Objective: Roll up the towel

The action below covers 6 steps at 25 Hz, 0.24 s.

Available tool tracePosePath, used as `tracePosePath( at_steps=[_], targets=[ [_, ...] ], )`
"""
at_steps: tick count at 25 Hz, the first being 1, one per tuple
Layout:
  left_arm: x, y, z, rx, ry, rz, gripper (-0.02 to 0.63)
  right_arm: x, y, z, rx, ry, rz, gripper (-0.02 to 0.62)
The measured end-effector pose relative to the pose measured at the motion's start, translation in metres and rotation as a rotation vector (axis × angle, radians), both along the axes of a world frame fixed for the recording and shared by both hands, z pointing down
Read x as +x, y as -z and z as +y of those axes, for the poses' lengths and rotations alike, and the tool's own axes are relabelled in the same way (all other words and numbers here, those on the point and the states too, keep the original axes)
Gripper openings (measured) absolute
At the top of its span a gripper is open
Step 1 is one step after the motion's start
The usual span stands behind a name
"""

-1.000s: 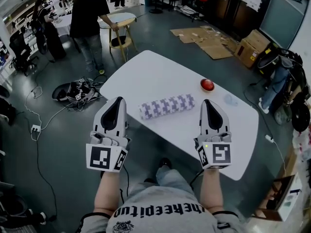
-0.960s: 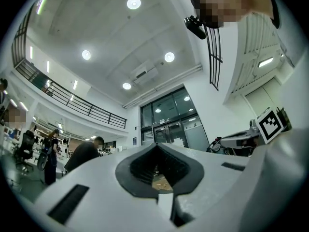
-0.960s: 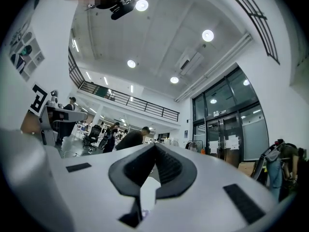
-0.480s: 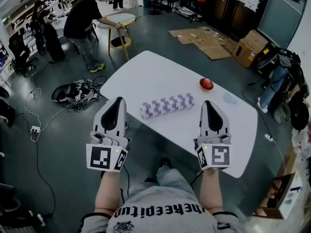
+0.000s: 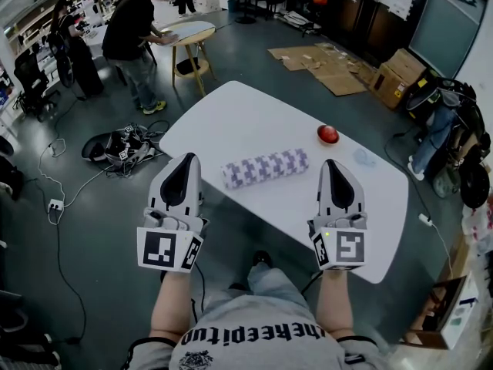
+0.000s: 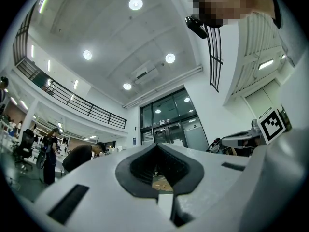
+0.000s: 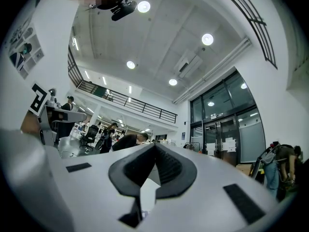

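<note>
A grey concrete floor point(image 5: 92, 206) spreads around a white rounded desk point(image 5: 246, 114). Flattened brown cardboard sheets point(image 5: 323, 62) lie on the floor beyond the desk's far side. Farther off, a person in a dark top point(image 5: 135, 29) leans over a small round table with wooden legs point(image 5: 189, 33).

The left gripper point(image 5: 185, 159) and the right gripper point(image 5: 332, 163) are held up at the near side of the desk, level with each other and well apart. Each has its jaws closed together with nothing between them. The left gripper view and the right gripper view both look up toward the ceiling lights.

The purple-and-white checked towel point(image 5: 265, 167) lies rolled into a cylinder on the desk, between the two grippers and touched by neither. A small red dome-shaped object point(image 5: 328, 134) sits on the desk near the roll's right end, apart from it.
</note>
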<state>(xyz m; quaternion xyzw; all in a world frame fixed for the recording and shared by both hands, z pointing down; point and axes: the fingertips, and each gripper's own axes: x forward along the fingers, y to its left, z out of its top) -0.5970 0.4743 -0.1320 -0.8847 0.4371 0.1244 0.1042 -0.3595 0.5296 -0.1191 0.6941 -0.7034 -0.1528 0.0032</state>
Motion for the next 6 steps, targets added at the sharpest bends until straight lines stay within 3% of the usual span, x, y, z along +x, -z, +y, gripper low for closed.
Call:
tracePosePath(
  at_steps=[6],
  targets=[
    [0.0102,-0.0002,-0.0062,0.0,0.003,0.002,0.006,0.01,0.0012,-0.0064,0.007,0.007,0.006,0.002]
  ],
)
